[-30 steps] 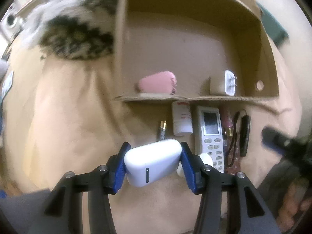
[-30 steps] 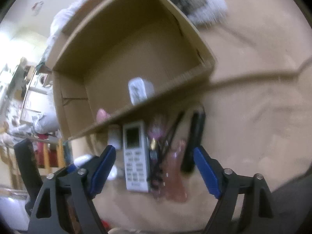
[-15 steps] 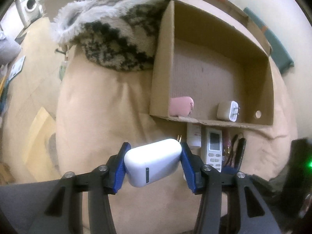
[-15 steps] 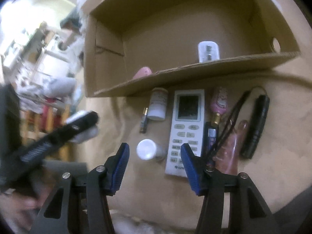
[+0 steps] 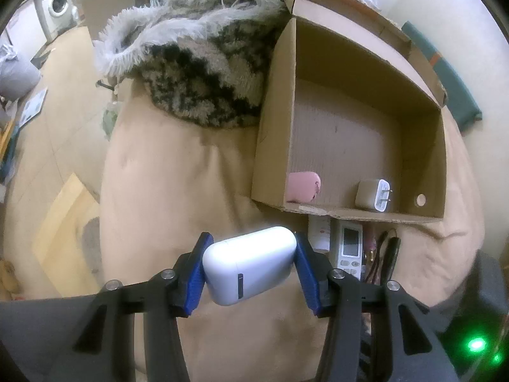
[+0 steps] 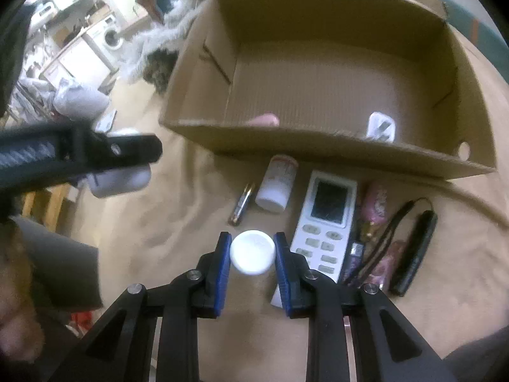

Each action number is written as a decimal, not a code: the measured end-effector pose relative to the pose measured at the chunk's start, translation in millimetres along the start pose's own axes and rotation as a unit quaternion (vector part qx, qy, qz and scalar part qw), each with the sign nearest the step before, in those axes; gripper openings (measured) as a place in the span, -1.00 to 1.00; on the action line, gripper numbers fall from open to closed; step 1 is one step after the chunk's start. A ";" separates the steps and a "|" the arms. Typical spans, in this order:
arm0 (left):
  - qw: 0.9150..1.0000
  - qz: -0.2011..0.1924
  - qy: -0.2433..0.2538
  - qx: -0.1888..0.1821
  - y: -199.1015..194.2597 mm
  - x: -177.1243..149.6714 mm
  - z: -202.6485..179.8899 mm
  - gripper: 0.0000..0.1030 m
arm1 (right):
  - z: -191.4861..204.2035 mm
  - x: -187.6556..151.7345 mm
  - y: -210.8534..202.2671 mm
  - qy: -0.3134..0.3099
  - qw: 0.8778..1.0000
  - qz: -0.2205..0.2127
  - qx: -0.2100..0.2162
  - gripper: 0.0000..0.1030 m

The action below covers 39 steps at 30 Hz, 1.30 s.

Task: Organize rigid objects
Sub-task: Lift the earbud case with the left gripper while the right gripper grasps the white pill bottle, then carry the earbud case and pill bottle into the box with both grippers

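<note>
**Beige blanket, one box, two grippers with white things**

Beige blanket (image 5: 178,172) covers the soft surface where all the objects lie. Left gripper (image 5: 249,270) is clenched on a white case (image 5: 249,269), blue pads pressing both its ends, and it is held up above the blanket. A second ago the box filled the left view from close; now the view is higher and wider, and the grip on the case is the same.

Right gripper (image 6: 253,254) has just been closing its jaws, and a white round cap (image 6: 253,252) of a small bottle stands between the pads, which touch it on both sides. A second ago these jaws were wide over the remote; now they are left of it.

Just right of the cap lies the white remote (image 6: 324,222). Farther right are pink items (image 6: 375,202) and a black stick with a cord (image 6: 416,248), all close together. Beyond the cap lie a white bottle (image 6: 276,184) on its side and a small battery (image 6: 241,203).

The cardboard box (image 5: 273,111) stands at the far side, its near wall almost touching the row. Inside, against the near wall, are a pink object (image 5: 302,186) and a white charger (image 5: 373,195); the rest of its floor is free. A furry throw (image 5: 203,63) leans on the left wall of the box. To the left of the cap the blanket is bare.
</note>
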<state>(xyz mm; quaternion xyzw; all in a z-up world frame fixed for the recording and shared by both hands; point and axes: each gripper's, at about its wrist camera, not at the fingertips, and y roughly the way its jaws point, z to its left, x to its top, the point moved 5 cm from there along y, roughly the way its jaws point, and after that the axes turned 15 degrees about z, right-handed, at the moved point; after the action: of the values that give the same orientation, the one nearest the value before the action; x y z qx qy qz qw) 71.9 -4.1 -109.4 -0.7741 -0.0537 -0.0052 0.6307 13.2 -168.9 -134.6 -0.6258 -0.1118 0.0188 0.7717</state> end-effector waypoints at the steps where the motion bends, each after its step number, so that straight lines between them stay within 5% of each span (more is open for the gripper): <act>1: 1.000 -0.002 0.001 0.002 -0.6 0.1 -0.6 -0.08 | -4.1 -1.3 -5.6 0.003 1.000 -0.004 0.004 -0.45; 12: 1.000 -0.015 0.001 0.027 -1.5 2.2 -1.6 -0.08 | -36.7 4.2 -47.1 0.039 0.998 -0.036 0.031 -0.45; 25: 0.993 -0.099 0.032 0.055 -47.3 9.0 -26.2 -0.08 | -85.8 41.0 -106.1 0.048 0.992 -0.105 0.041 -0.45; 39: 0.986 -0.123 0.091 0.067 -59.4 62.3 -81.9 -0.08 | -118.9 96.6 -92.8 0.067 0.989 -0.118 0.051 -0.45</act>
<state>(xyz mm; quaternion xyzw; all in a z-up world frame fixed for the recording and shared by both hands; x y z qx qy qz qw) 133.4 -67.6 -30.0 -0.7139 -0.0916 -0.1494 0.6780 120.3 -287.0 -52.9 -0.5679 -0.1316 -0.1091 0.8051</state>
